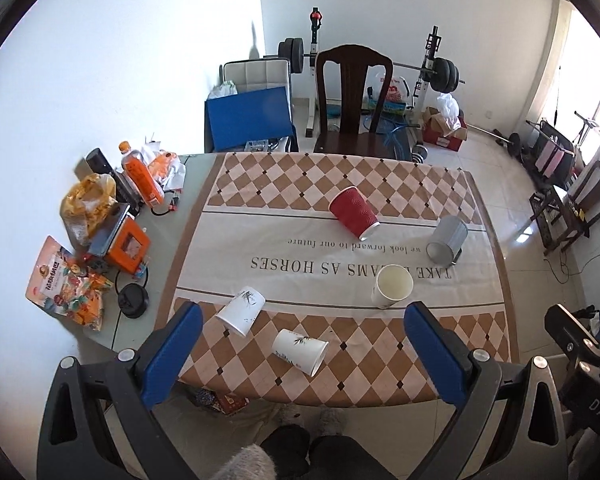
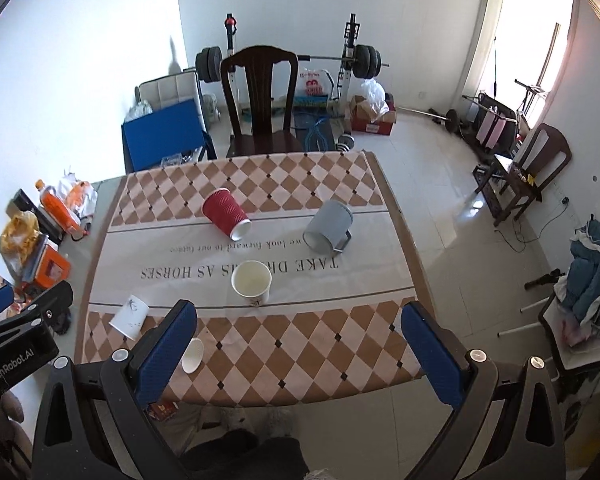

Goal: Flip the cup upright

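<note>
Several cups are on the checked tablecloth [image 1: 340, 176]. A red ribbed cup [image 1: 354, 213] [image 2: 226, 213] lies on its side. A grey mug [image 1: 447, 240] [image 2: 328, 226] lies on its side. Two white paper cups lie on their sides: one at the left [image 1: 241, 311] [image 2: 129, 317], one near the front edge [image 1: 300, 351], partly hidden behind my right gripper's left finger [image 2: 193, 355]. A white cup [image 1: 392, 286] [image 2: 252, 282] stands upright. My left gripper [image 1: 304, 354] and right gripper [image 2: 298, 354] are both open, empty, above the table's front edge.
Snack bags, an orange bottle [image 1: 140, 174], an orange box and a black lid [image 1: 133, 300] crowd the table's left side. A dark wooden chair [image 1: 352, 104] stands behind the table, with a barbell rack beyond. The left gripper shows in the right wrist view [image 2: 16, 336].
</note>
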